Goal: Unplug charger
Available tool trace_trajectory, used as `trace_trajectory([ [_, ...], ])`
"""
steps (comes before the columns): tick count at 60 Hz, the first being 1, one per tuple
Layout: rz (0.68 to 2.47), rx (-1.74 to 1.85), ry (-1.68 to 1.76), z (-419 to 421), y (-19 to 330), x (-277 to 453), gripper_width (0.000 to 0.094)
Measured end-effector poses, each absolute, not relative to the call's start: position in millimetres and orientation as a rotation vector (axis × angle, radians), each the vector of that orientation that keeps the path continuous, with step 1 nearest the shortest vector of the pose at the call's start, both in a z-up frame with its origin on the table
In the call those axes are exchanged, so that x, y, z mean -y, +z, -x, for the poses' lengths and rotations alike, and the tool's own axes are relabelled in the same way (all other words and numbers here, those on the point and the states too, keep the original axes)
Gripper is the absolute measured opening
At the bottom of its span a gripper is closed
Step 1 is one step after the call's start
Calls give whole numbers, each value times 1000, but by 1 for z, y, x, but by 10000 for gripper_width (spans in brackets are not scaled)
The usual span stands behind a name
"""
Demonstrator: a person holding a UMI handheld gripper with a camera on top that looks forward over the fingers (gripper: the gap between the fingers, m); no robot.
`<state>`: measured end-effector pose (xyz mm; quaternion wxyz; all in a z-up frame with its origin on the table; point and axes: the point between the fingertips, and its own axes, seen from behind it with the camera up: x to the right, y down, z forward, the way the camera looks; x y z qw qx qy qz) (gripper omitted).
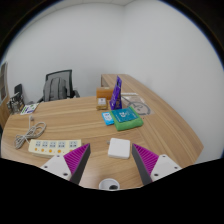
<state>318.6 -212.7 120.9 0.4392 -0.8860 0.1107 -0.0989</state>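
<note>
A white square charger (119, 148) lies on the wooden table (85, 125), just ahead of and between my fingers, with gaps at both sides. My gripper (112, 160) is open, its magenta pads (72, 157) spread wide on each side. A white power strip (50, 145) lies to the left of the left finger, with a white cable (28, 133) coiled beyond it. I cannot tell whether the charger is plugged into anything.
A purple object (118, 95) stands on teal and green boxes (122, 120) beyond the charger. A small brown box (102, 101) sits further back. A black office chair (59, 83) stands behind the table. A round dark-centred object (108, 183) lies near the fingers' base.
</note>
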Motion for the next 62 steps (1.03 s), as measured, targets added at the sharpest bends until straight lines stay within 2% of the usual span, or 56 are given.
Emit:
trace_trajectory([
  [16, 2179, -255, -289, -215, 189, 334, 860],
  [31, 2183, -220, -315, -136, 227, 434, 859],
  [41, 2170, -200, -308, -105, 238, 464, 861],
  [62, 2149, -174, -304, -75, 256, 477, 861],
])
